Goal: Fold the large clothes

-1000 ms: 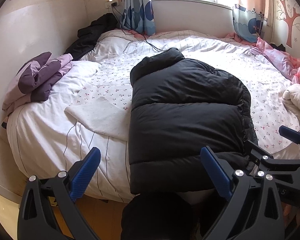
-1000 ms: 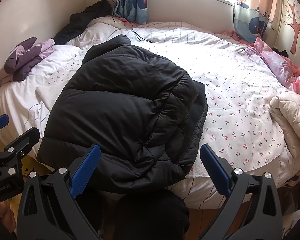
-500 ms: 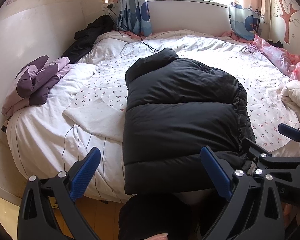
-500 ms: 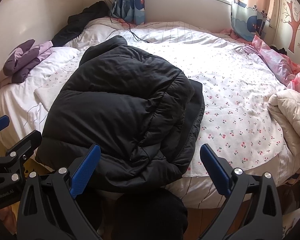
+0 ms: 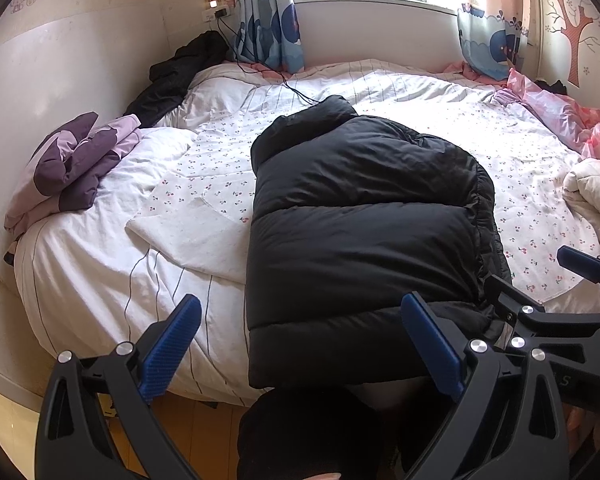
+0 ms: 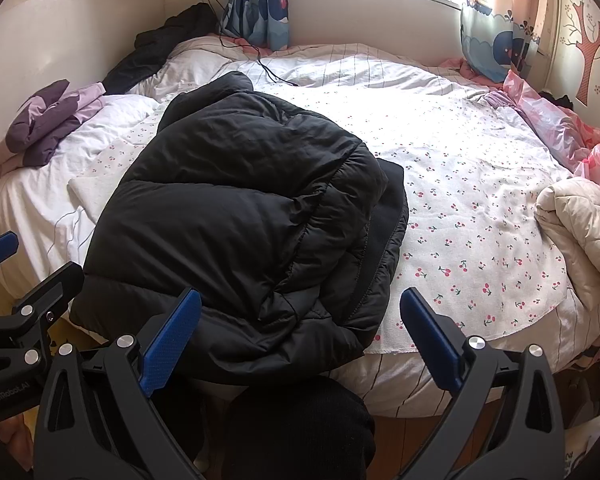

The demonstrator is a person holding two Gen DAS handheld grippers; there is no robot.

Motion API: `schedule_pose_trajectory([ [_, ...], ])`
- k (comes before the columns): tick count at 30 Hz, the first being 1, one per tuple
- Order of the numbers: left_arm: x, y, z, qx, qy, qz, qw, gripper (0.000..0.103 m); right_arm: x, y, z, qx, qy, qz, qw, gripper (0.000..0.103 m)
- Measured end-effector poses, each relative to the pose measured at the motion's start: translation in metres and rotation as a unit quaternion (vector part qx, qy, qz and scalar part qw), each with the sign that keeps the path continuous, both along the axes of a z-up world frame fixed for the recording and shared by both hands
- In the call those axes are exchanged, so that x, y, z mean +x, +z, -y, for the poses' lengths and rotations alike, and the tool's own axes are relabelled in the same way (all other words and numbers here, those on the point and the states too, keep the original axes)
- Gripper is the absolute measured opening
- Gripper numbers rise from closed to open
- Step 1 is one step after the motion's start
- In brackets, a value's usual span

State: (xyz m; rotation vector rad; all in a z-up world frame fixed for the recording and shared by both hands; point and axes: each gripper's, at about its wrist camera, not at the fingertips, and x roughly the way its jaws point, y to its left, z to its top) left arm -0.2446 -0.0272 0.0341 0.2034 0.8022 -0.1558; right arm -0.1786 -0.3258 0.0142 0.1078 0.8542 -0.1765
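A plain black puffer jacket [image 5: 364, 232] lies on a white sheet [image 6: 480, 208] printed with small red cherries. The far-left bundle [image 5: 72, 164] is purple and lilac; the right quilt [image 6: 580, 216] is cream.

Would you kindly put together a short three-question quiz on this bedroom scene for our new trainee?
1. True or false: the black puffer jacket hangs on a rack.
2. The left hand-held gripper is: A) shut on the jacket, B) open, holding nothing.
3. What colour is the clothing bundle by the wall?

Key: 1 false, it lies folded on the bed. 2 B; the right hand-held gripper is open too. 3 purple.
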Motion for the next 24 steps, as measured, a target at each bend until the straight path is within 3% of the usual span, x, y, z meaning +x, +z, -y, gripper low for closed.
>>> schedule_pose_trajectory([
  [24,-0.0019,0.0002,0.0034,0.0,0.001,0.004,1.0,0.096,-0.0009,0.0003,0.0004,-0.001,-0.003,0.003,1.0,0.096],
])
